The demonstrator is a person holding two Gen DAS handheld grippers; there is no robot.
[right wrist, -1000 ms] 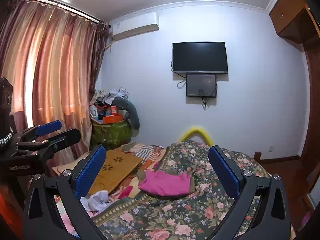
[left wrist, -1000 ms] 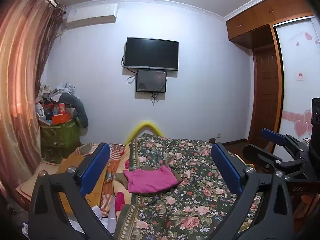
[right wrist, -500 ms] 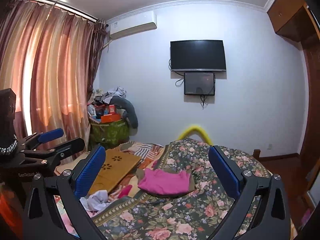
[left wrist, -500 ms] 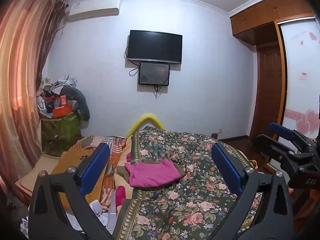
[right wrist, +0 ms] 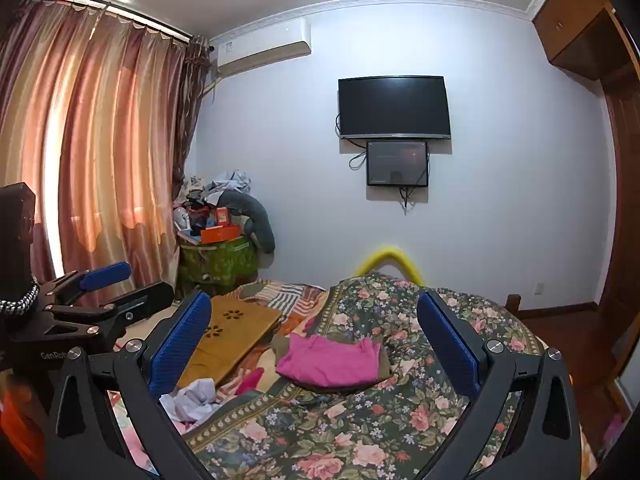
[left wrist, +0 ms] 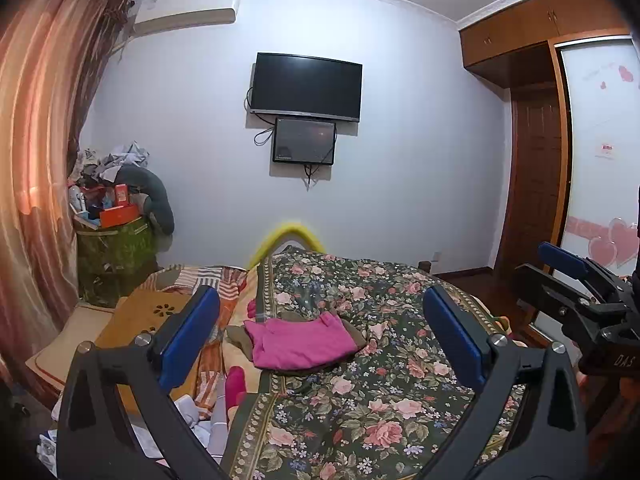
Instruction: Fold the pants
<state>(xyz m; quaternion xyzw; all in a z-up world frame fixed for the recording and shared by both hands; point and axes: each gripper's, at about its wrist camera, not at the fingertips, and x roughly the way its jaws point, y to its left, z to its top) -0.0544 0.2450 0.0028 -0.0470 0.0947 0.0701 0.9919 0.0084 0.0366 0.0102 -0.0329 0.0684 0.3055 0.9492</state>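
Note:
Folded pink pants (left wrist: 302,343) lie on top of a folded brown garment (left wrist: 236,336) on the floral bedspread (left wrist: 384,392), well ahead of both grippers. They also show in the right wrist view (right wrist: 330,362). My left gripper (left wrist: 320,340) is open and empty, held above the bed. My right gripper (right wrist: 316,344) is open and empty, also above the bed. The right gripper shows at the right edge of the left wrist view (left wrist: 576,280), and the left gripper at the left edge of the right wrist view (right wrist: 100,292).
A wooden lap table (right wrist: 228,336) lies on the bed's left side beside crumpled white cloth (right wrist: 192,398). A heaped green basket (right wrist: 216,260) stands by the curtains (right wrist: 100,152). A TV (right wrist: 394,106) hangs on the far wall. A wardrobe (left wrist: 560,140) stands right.
Both grippers have tilted or risen slightly, so the bed and the pink pants sit lower in the views. Both stay open and empty. The clothes have not moved.

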